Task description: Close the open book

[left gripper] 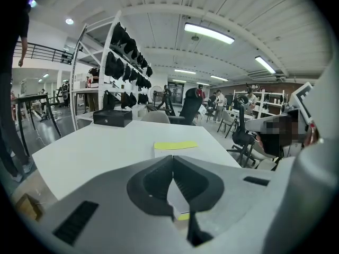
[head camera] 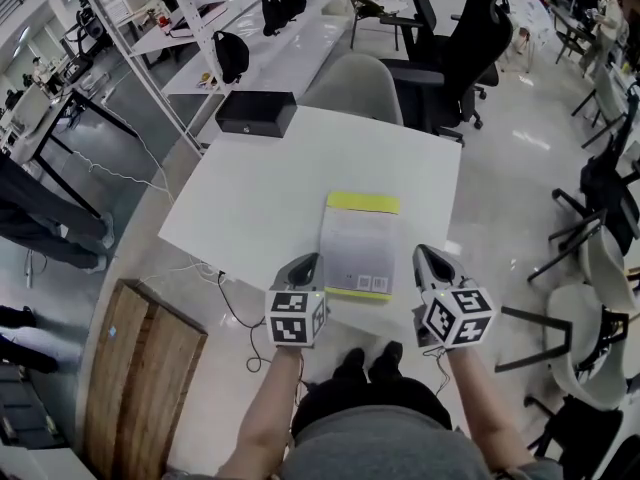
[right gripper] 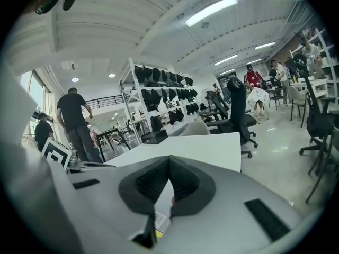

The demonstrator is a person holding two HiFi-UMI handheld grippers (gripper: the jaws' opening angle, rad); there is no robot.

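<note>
The book (head camera: 360, 243) lies flat and closed on the white table (head camera: 250, 198), near its front edge. Its cover is white with a yellow band along the far end. My left gripper (head camera: 312, 260) hovers just left of the book's near corner, shut with nothing in it. My right gripper (head camera: 424, 253) hangs beside the book's near right corner, also shut and empty. In the left gripper view the book (left gripper: 176, 145) lies straight ahead past the shut left gripper (left gripper: 172, 157). In the right gripper view the shut right gripper (right gripper: 169, 159) shows only a corner of the book (right gripper: 159, 218) below it.
A black box (head camera: 256, 112) stands on the table's far left corner. A grey chair (head camera: 352, 83) and a black office chair (head camera: 470, 48) are behind the table. A wooden board (head camera: 150, 368) lies on the floor at the left, and cables run beside it.
</note>
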